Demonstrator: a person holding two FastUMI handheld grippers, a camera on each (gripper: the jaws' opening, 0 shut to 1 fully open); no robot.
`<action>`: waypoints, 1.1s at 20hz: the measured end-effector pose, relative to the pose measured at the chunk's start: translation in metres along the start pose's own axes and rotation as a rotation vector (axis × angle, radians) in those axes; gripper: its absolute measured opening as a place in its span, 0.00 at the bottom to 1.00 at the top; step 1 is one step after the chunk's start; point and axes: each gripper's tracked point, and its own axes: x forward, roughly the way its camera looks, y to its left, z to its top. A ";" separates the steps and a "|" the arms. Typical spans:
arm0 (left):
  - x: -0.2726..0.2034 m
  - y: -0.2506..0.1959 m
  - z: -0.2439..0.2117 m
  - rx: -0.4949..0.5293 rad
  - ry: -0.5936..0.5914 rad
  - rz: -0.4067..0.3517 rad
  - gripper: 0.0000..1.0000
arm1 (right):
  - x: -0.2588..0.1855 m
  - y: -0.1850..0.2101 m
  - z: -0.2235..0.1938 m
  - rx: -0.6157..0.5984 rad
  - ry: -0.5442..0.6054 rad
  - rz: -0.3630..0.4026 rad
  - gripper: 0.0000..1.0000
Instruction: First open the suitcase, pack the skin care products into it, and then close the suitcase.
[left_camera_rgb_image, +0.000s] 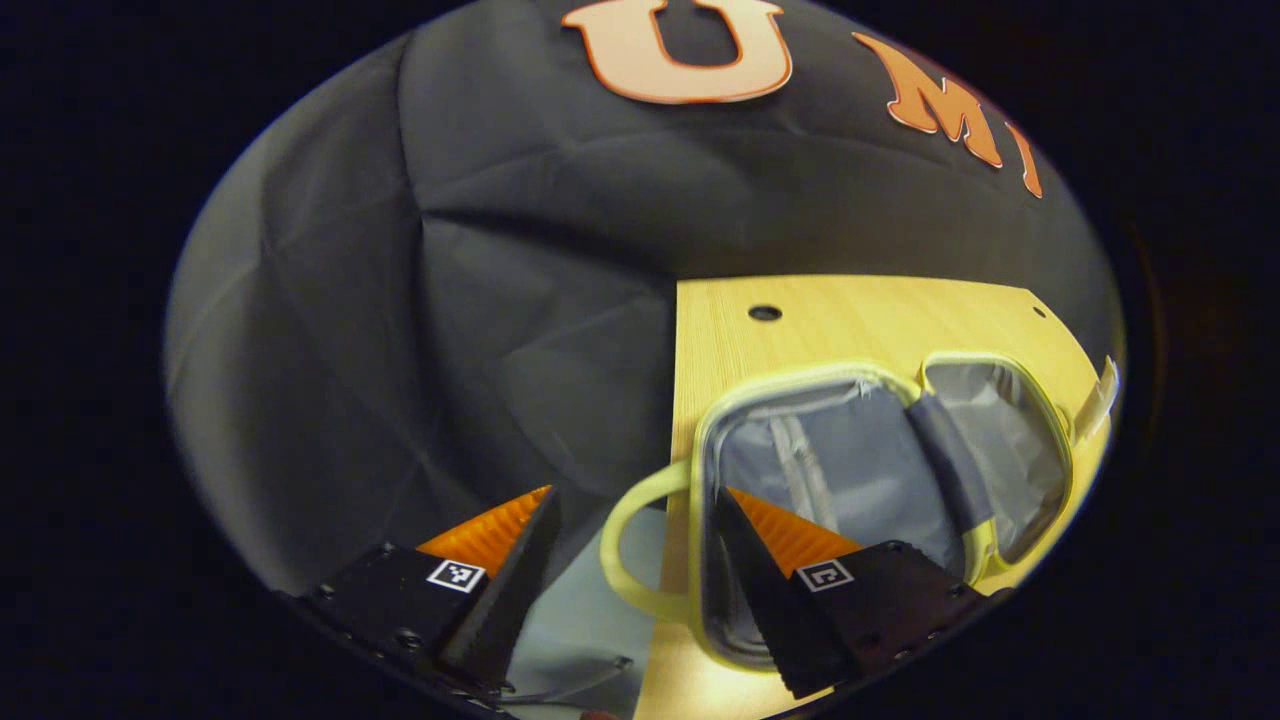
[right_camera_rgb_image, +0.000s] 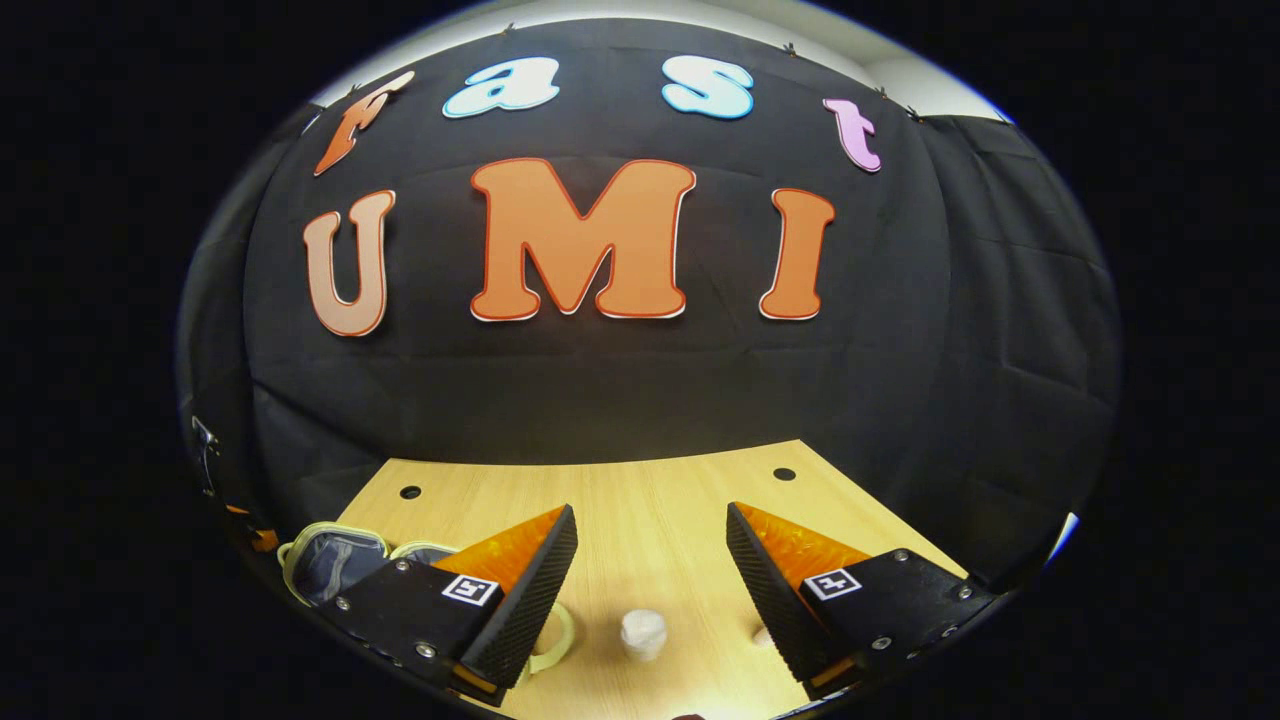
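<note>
Left gripper (left_camera_rgb_image: 635, 560): fingers spread wide, nothing between them. It hangs over the left edge of the worktop (left_camera_rgb_image: 850, 320), 1 finger off the edge toward 7 o'clock, the other over the near half of the suitcase.

Suitcase (left_camera_rgb_image: 830, 460): small, pale yellow-green shell, grey lining, lying open and flat on the worktop in 2 halves. In the left gripper view it sits at 4 o'clock from centre, just beyond and partly under the right-hand finger. The near half is the larger in view; the far half lies toward 3 o'clock, joined by a grey fabric hinge strip (left_camera_rgb_image: 950, 460). A looped handle (left_camera_rgb_image: 630, 540) of the same yellow-green juts past the worktop's edge, between the 2 fingers. Contents of either half: cannot tell beyond the lining.

Right gripper (right_camera_rgb_image: 650, 570): fingers likewise spread wide, holding nothing, poised above the worktop's light wood surface.

Skin care product (right_camera_rgb_image: 643, 633): 1 small white jar-like item, upright on the worktop, at 6 o'clock in the right gripper view, between the 2 fingers but clear of both. The suitcase shows at 8 o'clock here, well apart from the jar.
</note>
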 end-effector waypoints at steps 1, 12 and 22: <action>-0.015 -0.012 0.025 -0.012 -0.060 -0.014 0.97 | 0.000 -0.007 0.003 -0.003 -0.009 0.000 0.95; -0.196 -0.193 0.257 -0.073 -0.516 -0.062 0.96 | 0.025 -0.081 0.031 -0.038 -0.120 0.073 0.95; -0.244 -0.368 0.266 -0.089 -0.593 -0.119 0.96 | 0.050 -0.144 0.000 -0.055 -0.120 0.092 0.95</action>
